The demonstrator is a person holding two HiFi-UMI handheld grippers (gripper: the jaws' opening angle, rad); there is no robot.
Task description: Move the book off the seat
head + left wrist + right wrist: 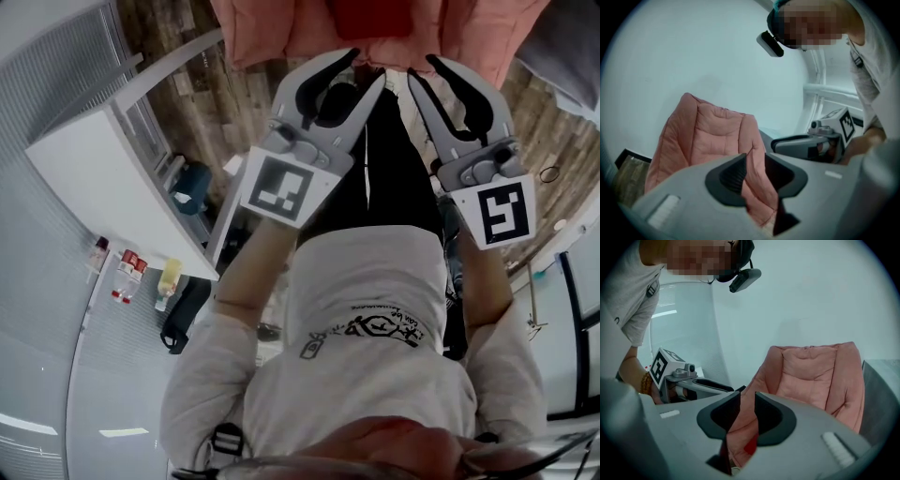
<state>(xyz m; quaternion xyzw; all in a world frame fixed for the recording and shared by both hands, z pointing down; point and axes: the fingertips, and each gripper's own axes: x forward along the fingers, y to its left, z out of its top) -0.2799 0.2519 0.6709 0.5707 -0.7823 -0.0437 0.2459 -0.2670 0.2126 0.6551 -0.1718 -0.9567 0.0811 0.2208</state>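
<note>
At the far left I see a white surface [103, 178] with a few small bottles [127, 274] near its edge. My left gripper [367, 67] points at the pink chair [258, 33]. Its jaws stand a little apart, and its own view shows only the chair's cushion through the gap, so it grips nothing. The red book [375, 17] lies on the seat, just ahead of the two gripper tips. My right gripper [422, 67] sits close beside the left one, its jaws also slightly parted and empty. A sliver of the book shows low in that gap, clear of the pads.
</note>
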